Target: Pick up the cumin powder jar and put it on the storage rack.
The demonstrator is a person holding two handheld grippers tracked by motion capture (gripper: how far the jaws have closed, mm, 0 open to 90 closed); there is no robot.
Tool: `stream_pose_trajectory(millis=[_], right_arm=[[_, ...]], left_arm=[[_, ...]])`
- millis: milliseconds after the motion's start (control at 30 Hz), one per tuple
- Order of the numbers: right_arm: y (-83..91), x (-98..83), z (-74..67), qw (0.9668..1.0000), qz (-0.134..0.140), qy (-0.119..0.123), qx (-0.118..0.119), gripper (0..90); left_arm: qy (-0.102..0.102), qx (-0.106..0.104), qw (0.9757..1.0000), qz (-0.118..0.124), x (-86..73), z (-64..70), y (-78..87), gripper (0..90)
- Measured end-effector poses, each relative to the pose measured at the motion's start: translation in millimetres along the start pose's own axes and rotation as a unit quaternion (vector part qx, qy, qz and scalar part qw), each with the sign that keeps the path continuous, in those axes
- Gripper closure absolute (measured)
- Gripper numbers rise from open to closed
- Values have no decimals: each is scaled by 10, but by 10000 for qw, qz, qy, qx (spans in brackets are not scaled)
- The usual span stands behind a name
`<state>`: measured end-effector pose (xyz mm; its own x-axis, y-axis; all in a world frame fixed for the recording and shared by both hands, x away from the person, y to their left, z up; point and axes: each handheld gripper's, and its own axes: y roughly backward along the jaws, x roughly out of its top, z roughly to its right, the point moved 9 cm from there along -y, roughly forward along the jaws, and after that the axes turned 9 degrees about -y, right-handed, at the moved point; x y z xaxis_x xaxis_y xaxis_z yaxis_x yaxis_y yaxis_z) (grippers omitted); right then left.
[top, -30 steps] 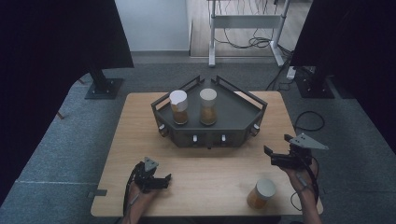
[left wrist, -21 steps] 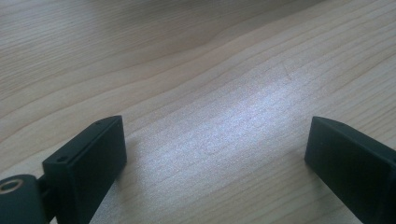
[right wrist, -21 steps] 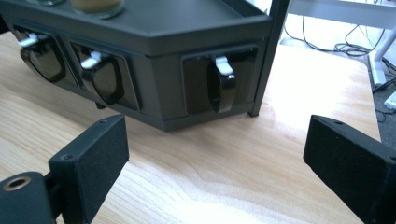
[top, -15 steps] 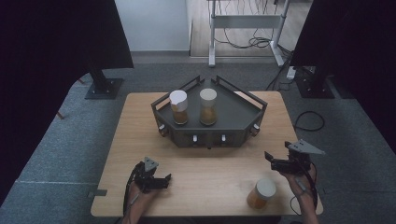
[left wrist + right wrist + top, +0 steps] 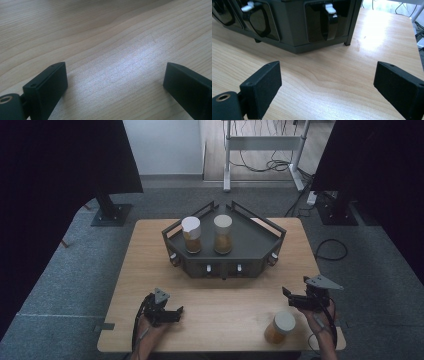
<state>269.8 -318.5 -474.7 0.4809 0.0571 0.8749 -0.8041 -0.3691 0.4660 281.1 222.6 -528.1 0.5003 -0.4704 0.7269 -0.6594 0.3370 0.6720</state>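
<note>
- A jar (image 5: 280, 327) with a pale lid and amber contents is seen upright at the near right edge of the surface (image 5: 150, 265).
- The right tongs (image 5: 289, 296) are held spread just beyond it, nothing between them.
- The left tongs (image 5: 176, 312) are spread too, empty.
- Farther off, a dark tray (image 5: 260, 240) carries two similar jars (image 5: 191, 235).

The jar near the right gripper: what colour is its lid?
White or off-white; the jar itself looks amber. The high view shows it best.
</note>
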Motion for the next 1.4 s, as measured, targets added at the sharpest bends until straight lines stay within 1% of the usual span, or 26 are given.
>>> stream_pose_trajectory(millis=[467,700,833,1400], right_arm=[[-79,-140,1,9998,-201,9,-84,72],[-117,-211,-6,9993,-321,59,-154,73],[-136,-252,-9,9990,-402,87,-192,73],[-203,-395,13,9967,-742,38,-316,75]], left_arm=[[-1,-1,10000,-1,0,0,0,48],[-1,-1,10000,0,0,0,0,48],[-2,-1,10000,0,0,0,0,48],[-1,-1,10000,0,0,0,0,49]])
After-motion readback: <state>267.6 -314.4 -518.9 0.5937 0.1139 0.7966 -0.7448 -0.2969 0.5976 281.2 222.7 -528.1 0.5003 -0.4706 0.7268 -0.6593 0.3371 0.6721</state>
